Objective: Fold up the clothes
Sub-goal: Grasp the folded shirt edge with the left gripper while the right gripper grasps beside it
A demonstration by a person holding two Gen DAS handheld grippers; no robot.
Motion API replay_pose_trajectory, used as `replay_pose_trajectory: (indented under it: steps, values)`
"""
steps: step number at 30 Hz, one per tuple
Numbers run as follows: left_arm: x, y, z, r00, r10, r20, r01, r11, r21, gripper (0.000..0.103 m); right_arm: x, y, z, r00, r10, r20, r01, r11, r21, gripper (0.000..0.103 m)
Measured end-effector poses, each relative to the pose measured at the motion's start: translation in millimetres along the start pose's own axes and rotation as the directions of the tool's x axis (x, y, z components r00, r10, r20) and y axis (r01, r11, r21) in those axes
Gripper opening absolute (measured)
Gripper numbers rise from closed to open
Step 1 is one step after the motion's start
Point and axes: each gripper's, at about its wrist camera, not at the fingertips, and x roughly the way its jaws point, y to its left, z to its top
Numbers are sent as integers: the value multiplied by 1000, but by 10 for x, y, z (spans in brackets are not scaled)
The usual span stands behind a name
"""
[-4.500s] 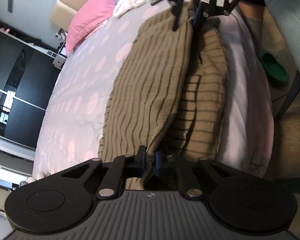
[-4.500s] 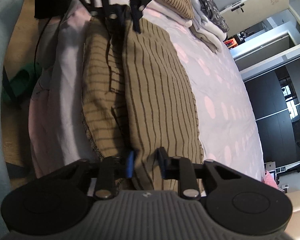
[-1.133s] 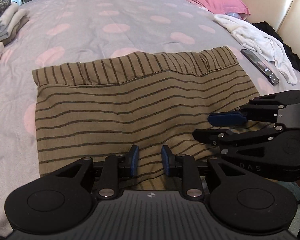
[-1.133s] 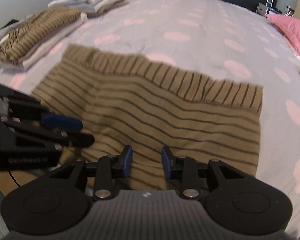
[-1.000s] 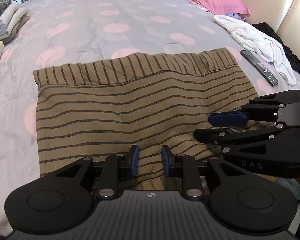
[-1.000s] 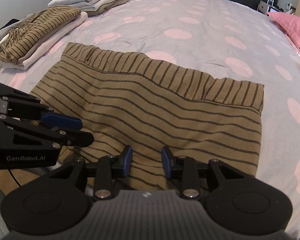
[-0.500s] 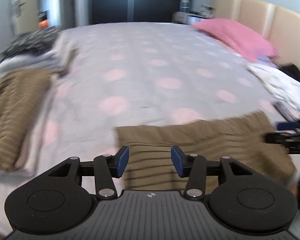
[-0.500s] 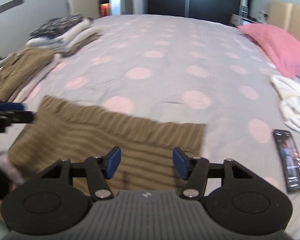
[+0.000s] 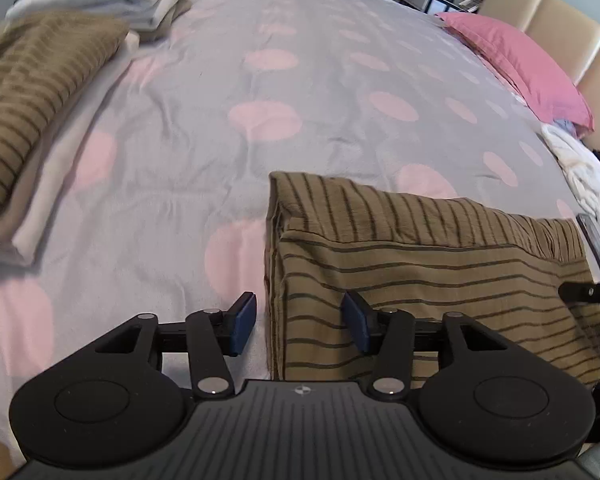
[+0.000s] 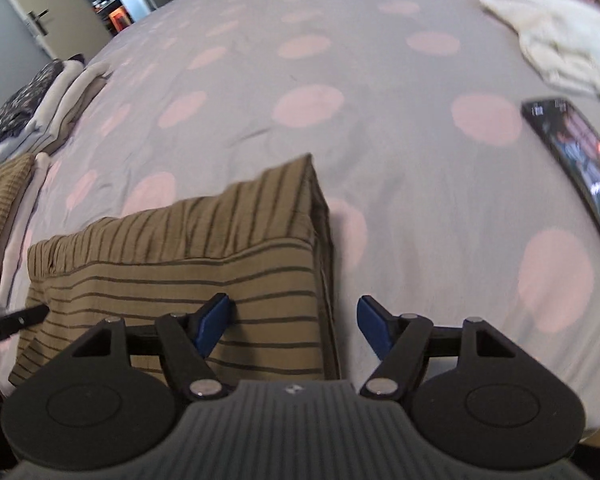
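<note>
Bedspread (image 9: pixel 300 92), grey with pink dots, fills both views, with wide bare cloth beyond and to the left of the one folded striped garment (image 9: pixel 432 272), which lies flat near the bed's near edge. One pile of folded clothes (image 9: pixel 40 92) sits at the far left edge, well apart from it, topped by a brown striped piece beside white and patterned ones. One pink pillow (image 9: pixel 516 64) rests against the headboard at the far right, one white crumpled cloth (image 10: pixel 560 40) lies below it, and one phone (image 10: pixel 576 164) lies between that cloth and the garment. The left gripper (image 9: pixel 298 322) straddles the garment's left edge, fingers spread and grasping nothing; the right gripper (image 10: pixel 294 326) straddles its right edge, likewise spread and empty. A second ago both grippers sat narrower over the garment's middle; now they stand wider, at opposite side edges.
</note>
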Motion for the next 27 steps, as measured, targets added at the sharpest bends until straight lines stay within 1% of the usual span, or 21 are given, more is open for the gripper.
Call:
replay_pose_trajectory:
  steps: [3, 4, 7, 9, 11, 14, 15, 16, 17, 18, 19, 20, 22, 23, 27]
  values:
    - [59, 56, -19, 1000, -10, -15, 10, 999, -38, 50, 82, -48, -30, 1000, 19, -21, -18, 999, 47, 74]
    - [69, 49, -20, 1000, -10, -15, 10, 999, -37, 50, 112, -41, -48, 1000, 18, -19, -17, 998, 53, 74]
    - [97, 27, -23, 1000, -10, -15, 10, 999, -34, 47, 147, 50, -98, 1000, -8, -13, 8, 1000, -10, 74]
    - [96, 10, -24, 1000, -17, -13, 17, 999, -34, 40, 148, 104, -128, 1000, -21, -7, 20, 999, -43, 73]
    - [92, -7, -32, 1000, -24, -8, 24, 999, -38, 35, 148, 125, -143, 1000, -23, 0, 23, 998, -52, 70]
    - [85, -57, -51, 1000, -27, 0, 27, 999, -25, 26, 145, 138, -144, 1000, -2, 8, 3, 998, -57, 58]
    - [82, -80, -56, 1000, -24, 3, 24, 1000, -17, 24, 143, 141, -149, 1000, 9, 10, -9, 998, -57, 50]
    - [78, -102, -61, 1000, -20, 6, 20, 1000, -9, 22, 139, 151, -155, 1000, 23, 12, -23, 998, -55, 39]
    - [72, -125, -67, 1000, -16, 12, 16, 1000, -2, 20, 134, 162, -160, 999, 38, 14, -37, 998, -54, 34]
    - [65, -148, -75, 1000, -12, 18, 12, 1000, 5, 15, 130, 173, -166, 999, 52, 16, -51, 997, -53, 25]
    - [54, -169, -87, 1000, -9, 26, 9, 1000, 10, 13, 121, 199, -175, 998, 55, 21, -53, 997, -61, 21]
    - [39, -193, -99, 999, -7, 36, 6, 1000, 19, 9, 117, 227, -183, 998, 50, 28, -48, 996, -73, 19]
    - [-5, -232, -104, 998, 5, 56, -7, 999, 37, 7, 95, 273, -194, 998, 41, 42, -37, 995, -95, 15]
    - [-27, -248, -105, 998, 9, 66, -12, 999, 44, 6, 81, 279, -193, 998, 41, 48, -37, 995, -95, 14]
    - [-156, -225, -75, 994, -11, 107, 10, 1000, 11, 5, 1, 279, -168, 995, 49, 82, -41, 995, -89, 12]
